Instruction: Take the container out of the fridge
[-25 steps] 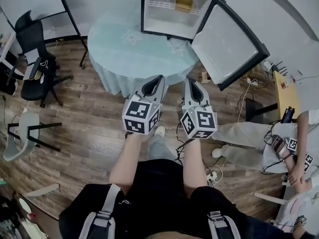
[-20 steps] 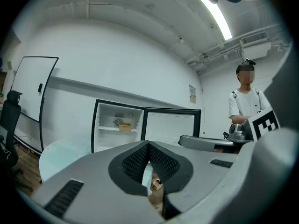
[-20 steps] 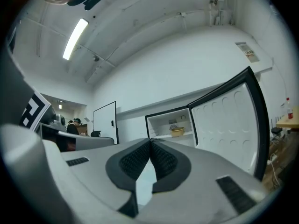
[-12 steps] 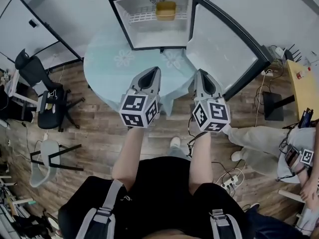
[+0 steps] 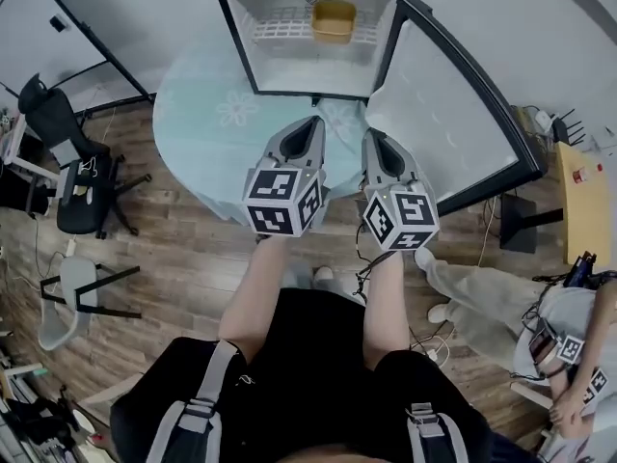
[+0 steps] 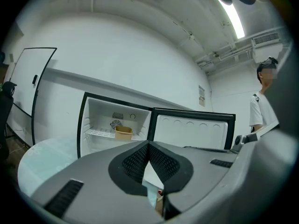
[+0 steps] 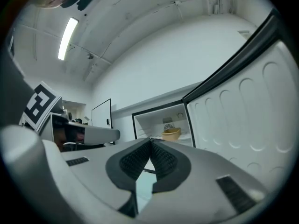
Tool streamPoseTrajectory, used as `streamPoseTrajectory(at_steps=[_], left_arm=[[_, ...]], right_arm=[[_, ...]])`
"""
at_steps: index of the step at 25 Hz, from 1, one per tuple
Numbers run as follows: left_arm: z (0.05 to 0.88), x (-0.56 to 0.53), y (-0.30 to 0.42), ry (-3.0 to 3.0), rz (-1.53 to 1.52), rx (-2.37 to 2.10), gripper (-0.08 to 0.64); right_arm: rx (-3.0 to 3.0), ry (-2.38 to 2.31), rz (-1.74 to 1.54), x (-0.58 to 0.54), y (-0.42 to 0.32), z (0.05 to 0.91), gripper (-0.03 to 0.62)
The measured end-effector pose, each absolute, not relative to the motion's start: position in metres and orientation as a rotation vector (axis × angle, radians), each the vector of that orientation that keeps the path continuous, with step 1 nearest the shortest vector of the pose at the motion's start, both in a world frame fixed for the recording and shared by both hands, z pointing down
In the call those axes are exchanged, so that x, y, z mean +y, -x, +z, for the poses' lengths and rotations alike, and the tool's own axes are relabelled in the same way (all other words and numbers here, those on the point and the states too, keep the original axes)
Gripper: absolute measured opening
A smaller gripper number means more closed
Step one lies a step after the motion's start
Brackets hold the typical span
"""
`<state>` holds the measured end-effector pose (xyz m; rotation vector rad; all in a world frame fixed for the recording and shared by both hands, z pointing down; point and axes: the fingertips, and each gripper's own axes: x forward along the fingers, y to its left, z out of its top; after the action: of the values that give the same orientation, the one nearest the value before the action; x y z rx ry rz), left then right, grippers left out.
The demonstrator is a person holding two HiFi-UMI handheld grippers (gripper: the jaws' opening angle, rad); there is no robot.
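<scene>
One container point(image 5: 333, 20), beyond left tongs point(image 5: 312, 122), right tongs point(image 5: 372, 137)

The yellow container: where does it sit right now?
In the head view, the yellow container sits on the wire shelf inside the open fridge, right of centre at the top of the picture.

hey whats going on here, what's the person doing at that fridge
A person holds a gripper in each hand, facing a small fridge that stands on a round table with its door open. A yellow container sits on the shelf inside. The left gripper and right gripper are shut and empty, short of the fridge.
</scene>
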<state>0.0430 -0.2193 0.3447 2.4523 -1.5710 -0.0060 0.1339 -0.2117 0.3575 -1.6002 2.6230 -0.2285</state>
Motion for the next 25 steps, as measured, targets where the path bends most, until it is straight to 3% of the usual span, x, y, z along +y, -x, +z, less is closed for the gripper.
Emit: streamPoseTrajectory(at_steps=[23,25], left_arm=[[0.368,-0.441,0.006,-2.373,0.067,-1.653,0.015],[0.369,-0.457,0.009,-2.383,0.081,-1.654,0.020]], right_arm=[[2.627,1.851,-0.153,-0.431,-0.115,0.358,0.008],[2.632,1.843,-0.157,-0.449,-0.109,0.357,0.051]])
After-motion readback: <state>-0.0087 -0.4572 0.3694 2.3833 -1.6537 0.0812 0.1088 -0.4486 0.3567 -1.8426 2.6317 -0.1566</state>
